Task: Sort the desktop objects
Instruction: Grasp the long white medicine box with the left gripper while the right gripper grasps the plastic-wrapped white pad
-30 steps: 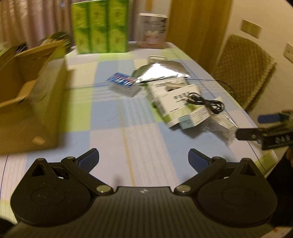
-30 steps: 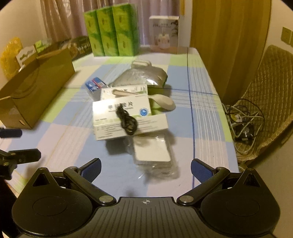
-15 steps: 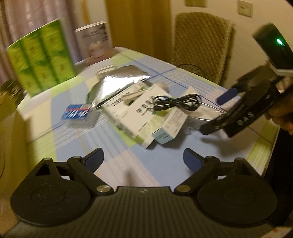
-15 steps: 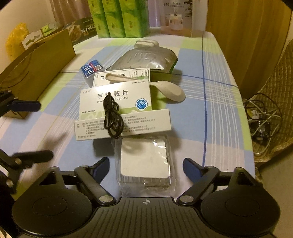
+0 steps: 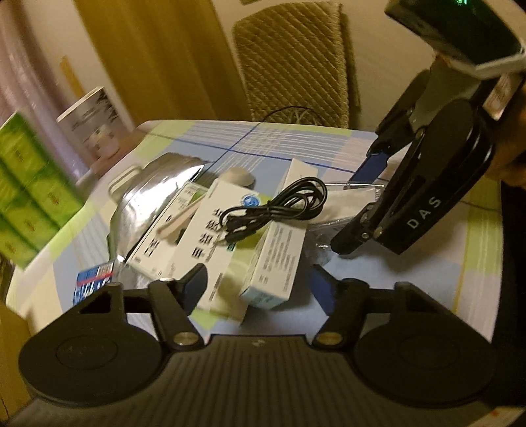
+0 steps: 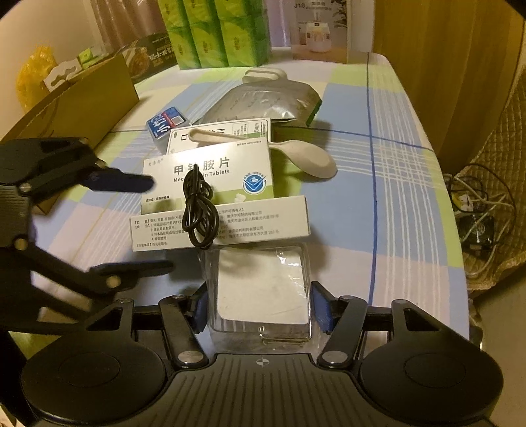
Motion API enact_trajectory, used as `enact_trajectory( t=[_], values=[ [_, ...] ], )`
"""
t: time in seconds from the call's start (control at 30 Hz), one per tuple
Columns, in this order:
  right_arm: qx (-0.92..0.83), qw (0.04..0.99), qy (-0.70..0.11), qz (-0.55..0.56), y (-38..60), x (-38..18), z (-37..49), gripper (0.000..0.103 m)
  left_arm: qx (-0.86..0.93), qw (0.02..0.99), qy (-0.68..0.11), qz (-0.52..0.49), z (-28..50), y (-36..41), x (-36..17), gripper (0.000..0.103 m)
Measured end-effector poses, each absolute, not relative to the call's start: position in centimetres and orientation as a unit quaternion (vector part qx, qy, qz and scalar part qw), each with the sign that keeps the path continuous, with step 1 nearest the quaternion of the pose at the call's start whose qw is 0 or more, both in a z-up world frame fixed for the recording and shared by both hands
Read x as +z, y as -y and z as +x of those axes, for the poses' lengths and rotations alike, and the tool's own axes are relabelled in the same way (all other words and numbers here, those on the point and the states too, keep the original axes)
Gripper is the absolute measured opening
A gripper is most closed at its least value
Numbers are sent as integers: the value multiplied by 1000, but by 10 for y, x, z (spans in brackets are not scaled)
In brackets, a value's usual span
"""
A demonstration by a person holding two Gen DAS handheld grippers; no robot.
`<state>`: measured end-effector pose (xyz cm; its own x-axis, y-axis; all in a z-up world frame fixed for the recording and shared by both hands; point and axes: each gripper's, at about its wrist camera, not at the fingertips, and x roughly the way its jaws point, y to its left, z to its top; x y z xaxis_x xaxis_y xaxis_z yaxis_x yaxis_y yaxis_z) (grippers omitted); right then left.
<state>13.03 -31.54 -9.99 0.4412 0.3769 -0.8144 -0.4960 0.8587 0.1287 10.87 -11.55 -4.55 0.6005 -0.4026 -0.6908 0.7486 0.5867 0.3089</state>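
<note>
Both tools [image 6: 261,310] [image 5: 259,285] have narrowed, right closing around plastic packet [image 6: 263,292].

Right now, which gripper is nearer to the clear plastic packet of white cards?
Right. The right gripper straddles the packet, jaws closing. The left gripper hovers off its left, by the medicine boxes.

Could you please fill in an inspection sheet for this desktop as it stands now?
Surface: checked tablecloth, blue, green and white.
Job's things: clear wrapped packet nearest; two white medicine boxes overlapping; beige spoon; silver pouch; small blue pack.
Clutter: green packs and a printed box at the far end; open cardboard box on the left.
Grippers: right gripper closing, the packet between its fingers; left gripper closing, box corners between its fingers, grip uncertain.
Cables: coiled black cable on the boxes.
Surroundings: woven chair, curtain, tangled leads on the floor.
</note>
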Motion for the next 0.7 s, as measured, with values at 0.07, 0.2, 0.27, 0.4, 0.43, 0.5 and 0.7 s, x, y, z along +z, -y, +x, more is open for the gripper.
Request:
enact_trajectory(
  t=[0.07,0.2,0.27,0.4,0.43,0.5,0.7],
  values=[
    [256,846,-463,-59,317,-99,129,57,-344,839,-288,307,111,121,-49,41],
    [252,846,-468,-44,321,-98,125,57,-348,836,-292,309,112,126,-52,29],
    [252,846,-469,-40,321,-97,122,57,-349,838,-296,298,109,124,-49,25],
    [255,845,-469,-44,318,-95,112,57,-345,841,-309,280,96,111,-43,23],
    [255,844,-469,-44,317,-95,109,57,-342,842,-314,274,93,106,-41,23],
    [257,844,-469,-44,315,-95,104,57,-333,847,-324,259,85,93,-39,23],
    [268,842,-466,-49,304,-92,89,57,-305,853,-356,228,60,53,-35,23]
  ],
)
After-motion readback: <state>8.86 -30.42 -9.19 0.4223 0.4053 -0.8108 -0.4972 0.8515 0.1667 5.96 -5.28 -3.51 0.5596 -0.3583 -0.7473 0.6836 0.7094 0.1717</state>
